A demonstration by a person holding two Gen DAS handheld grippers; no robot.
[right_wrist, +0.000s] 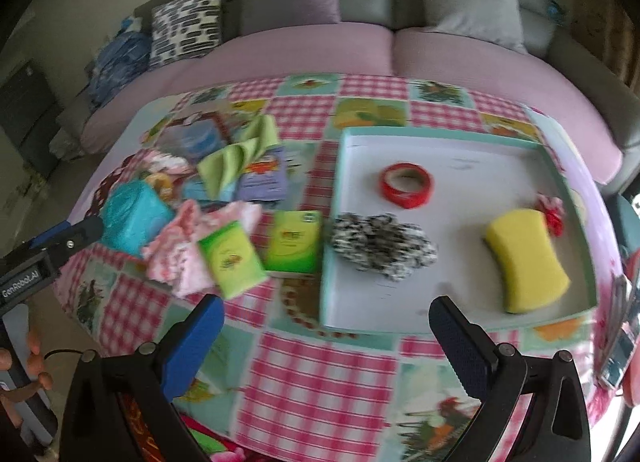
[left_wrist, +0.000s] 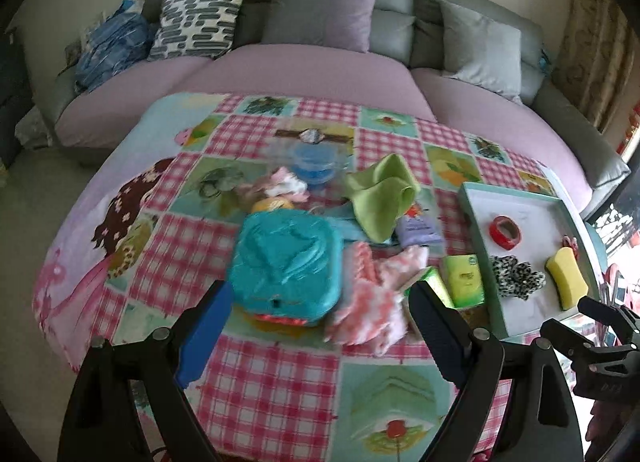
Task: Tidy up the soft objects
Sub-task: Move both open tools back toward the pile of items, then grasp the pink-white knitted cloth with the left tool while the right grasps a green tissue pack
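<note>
A white tray with a teal rim [right_wrist: 460,150] [left_wrist: 532,198] holds a yellow sponge [right_wrist: 524,258] [left_wrist: 566,276], a black-and-white fuzzy cloth [right_wrist: 384,246] [left_wrist: 516,276], a red tape roll [right_wrist: 406,184] and a red scrunchie [right_wrist: 552,210]. Left of the tray lie two green tissue packs [right_wrist: 232,262] [right_wrist: 294,246], a pink fuzzy cloth [left_wrist: 372,298] [right_wrist: 188,258], a teal wipes pack [left_wrist: 286,262] [right_wrist: 132,218] and a green cloth [left_wrist: 380,194] [right_wrist: 236,158]. My left gripper [left_wrist: 320,338] is open, just in front of the teal pack. My right gripper [right_wrist: 328,346] is open and empty at the tray's near edge.
The round table has a pink checked cloth [right_wrist: 320,382]. A blue lidded container [left_wrist: 314,162], a purple packet [left_wrist: 418,230] and a small pink cloth [left_wrist: 286,184] lie farther back. A sofa with cushions [left_wrist: 320,14] stands behind the table.
</note>
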